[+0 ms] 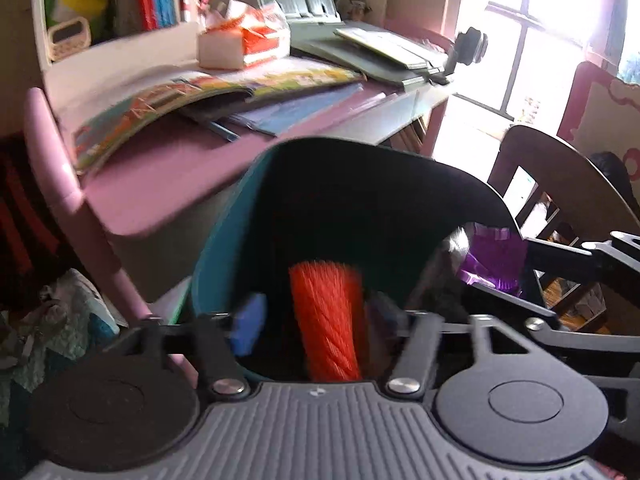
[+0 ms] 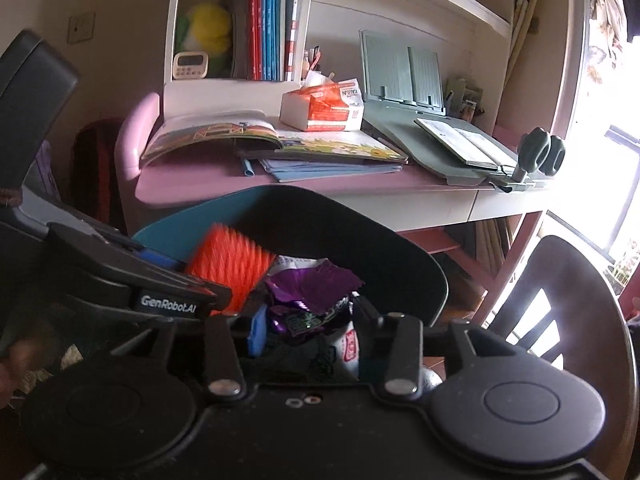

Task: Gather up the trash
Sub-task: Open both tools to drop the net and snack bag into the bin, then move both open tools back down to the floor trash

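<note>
Purple foil wrapper [image 2: 310,296] is pinched in the narrowed right gripper [image 2: 308,320] over the teal dustpan [image 2: 168,226], beside the orange brush [image 2: 228,268]; release appears pending. The left gripper [image 1: 316,320] straddles the brush; its grip is unclear. Pan floor hidden; remaining trash unseen.

Blown-out window [image 1: 532,40] glare; left view motion-blurred.

- The pink tabletop [image 2: 192,188] fills the middle of the frame.
- On it lie an open picture book [image 2: 256,136], blue folders [image 2: 320,170], a tissue box [image 2: 320,110] and a grey-green book stand [image 2: 440,136].
</note>
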Available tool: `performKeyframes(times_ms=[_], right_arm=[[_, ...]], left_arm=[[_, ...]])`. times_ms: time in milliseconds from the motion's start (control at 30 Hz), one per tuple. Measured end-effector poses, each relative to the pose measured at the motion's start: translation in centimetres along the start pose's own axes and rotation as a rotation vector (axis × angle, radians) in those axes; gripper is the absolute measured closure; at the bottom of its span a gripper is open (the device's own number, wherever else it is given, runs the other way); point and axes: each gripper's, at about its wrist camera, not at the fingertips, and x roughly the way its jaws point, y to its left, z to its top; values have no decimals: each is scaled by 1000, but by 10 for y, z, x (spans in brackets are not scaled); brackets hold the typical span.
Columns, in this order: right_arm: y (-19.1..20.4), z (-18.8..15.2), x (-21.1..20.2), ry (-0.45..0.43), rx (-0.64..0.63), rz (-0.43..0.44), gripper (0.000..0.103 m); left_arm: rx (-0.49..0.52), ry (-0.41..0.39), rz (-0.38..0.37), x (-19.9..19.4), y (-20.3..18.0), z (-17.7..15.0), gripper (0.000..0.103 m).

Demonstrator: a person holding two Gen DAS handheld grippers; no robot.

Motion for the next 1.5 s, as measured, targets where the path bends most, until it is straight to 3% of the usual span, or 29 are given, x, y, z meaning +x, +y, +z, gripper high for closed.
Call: performKeyframes(times_ms=[233,400,667,900,1233,1500], right_arm=[[0,1,-24,-16,23,36,48],[13,3,-50,-53,22,80,46],[60,2,-91,-96,-24,173,44],[118,-5,-107,-98,-48,304,42],[230,-44,-82,33,-99,519,38],[314,-100,-33,204,-135,603,37]], left_arm=[[-18,-50,-33,-34,9,-7,34],[-30,-79,-26,-70,17,-20,26],[-64,-117,30,-128,57,-58,25],[-116,-125,94,-176,112,-110,23],[-264,-77,179,-208,207,-208,23],[-423,-16,263,-197,286,-288,19]])
